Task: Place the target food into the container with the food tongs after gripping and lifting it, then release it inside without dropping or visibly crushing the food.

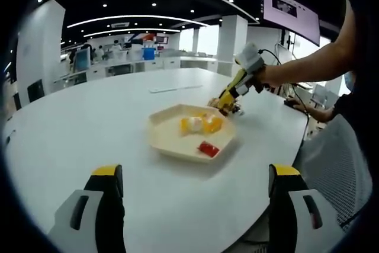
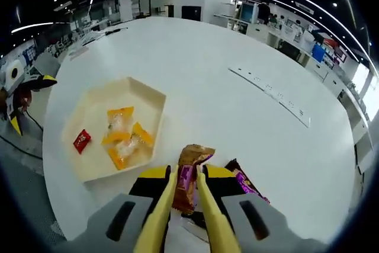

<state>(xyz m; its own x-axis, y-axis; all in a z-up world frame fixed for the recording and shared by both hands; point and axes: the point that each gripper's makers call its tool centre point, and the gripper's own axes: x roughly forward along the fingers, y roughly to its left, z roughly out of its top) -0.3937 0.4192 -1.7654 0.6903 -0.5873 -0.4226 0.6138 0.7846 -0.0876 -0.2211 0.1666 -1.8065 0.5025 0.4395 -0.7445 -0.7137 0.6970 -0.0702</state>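
A cream hexagonal tray [image 1: 169, 137] [image 2: 95, 167] lies on the white table and holds yellow snack packets [image 1: 204, 124] [image 2: 121, 137] and one small red packet [image 1: 208, 149] [image 2: 82, 140]. My right gripper [image 2: 188, 183] [image 1: 231, 100] is shut on yellow food tongs [image 2: 159, 214]. The tong tips pinch a brown and purple snack packet [image 2: 190, 161] just beyond the tray's near corner, low over the table. A second purple packet [image 2: 244, 183] lies beside it. My left gripper [image 1: 196, 176] is open and empty, hovering in front of the tray.
A person's arm [image 1: 308, 66] reaches in from the right, holding the right gripper. A long flat strip [image 2: 269, 93] [image 1: 174, 89] lies across the table beyond the tray. A mesh chair [image 1: 334, 158] stands at the table's edge. Desks and pillars fill the background.
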